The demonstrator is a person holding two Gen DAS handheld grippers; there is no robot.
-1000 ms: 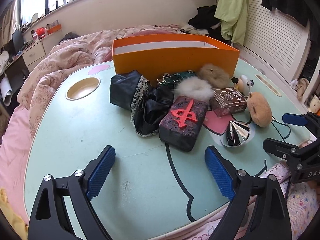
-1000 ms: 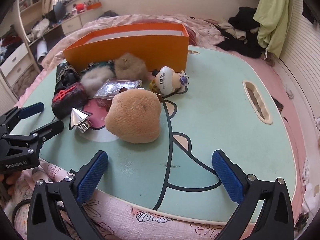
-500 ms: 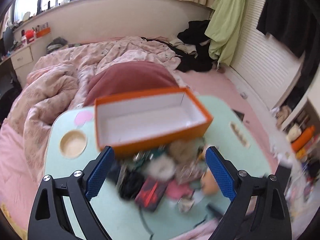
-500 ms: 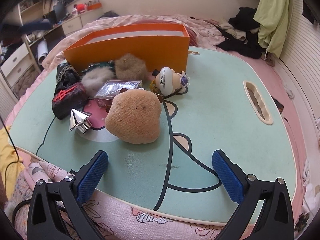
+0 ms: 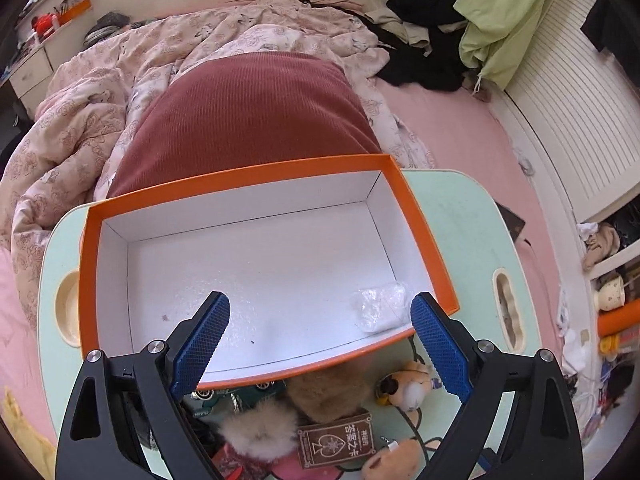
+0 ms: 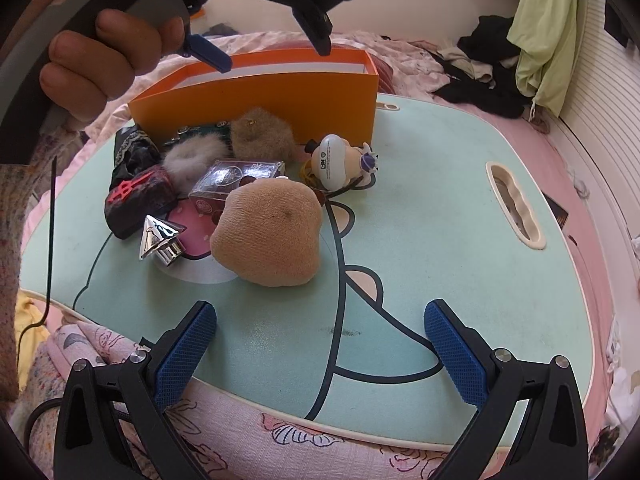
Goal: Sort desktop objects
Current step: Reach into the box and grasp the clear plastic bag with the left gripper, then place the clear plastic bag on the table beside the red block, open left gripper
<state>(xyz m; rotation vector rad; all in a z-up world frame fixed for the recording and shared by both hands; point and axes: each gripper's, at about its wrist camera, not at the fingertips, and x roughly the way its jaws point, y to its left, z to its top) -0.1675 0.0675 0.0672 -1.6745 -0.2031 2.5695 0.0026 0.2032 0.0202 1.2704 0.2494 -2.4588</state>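
Observation:
An orange box (image 5: 416, 216) with a white inside stands at the back of the mint table (image 6: 440, 208); it also shows in the right wrist view (image 6: 280, 92). It holds only a small clear plastic bag (image 5: 380, 306). My left gripper (image 5: 320, 344) is open and empty, high above the box; it shows in the right wrist view (image 6: 272, 50). My right gripper (image 6: 320, 344) is open and empty, low over the table's front edge. In front of the box lie a tan plush (image 6: 268, 232), a silver cone (image 6: 160, 240), a card box (image 6: 236, 180), a white figurine (image 6: 340, 160), fur balls (image 6: 260, 132) and a dark pouch (image 6: 136, 196).
A bed with a pink quilt (image 5: 80, 92) and a maroon cushion (image 5: 248, 120) lies behind the table. The table has a round cup recess (image 5: 66, 308) at its left and a slot handle (image 6: 516, 204) at its right. Clothes (image 6: 536, 36) hang by the right wall.
My left gripper has risen from low over the table to high above the orange box and now looks down into it. The right gripper has not moved.

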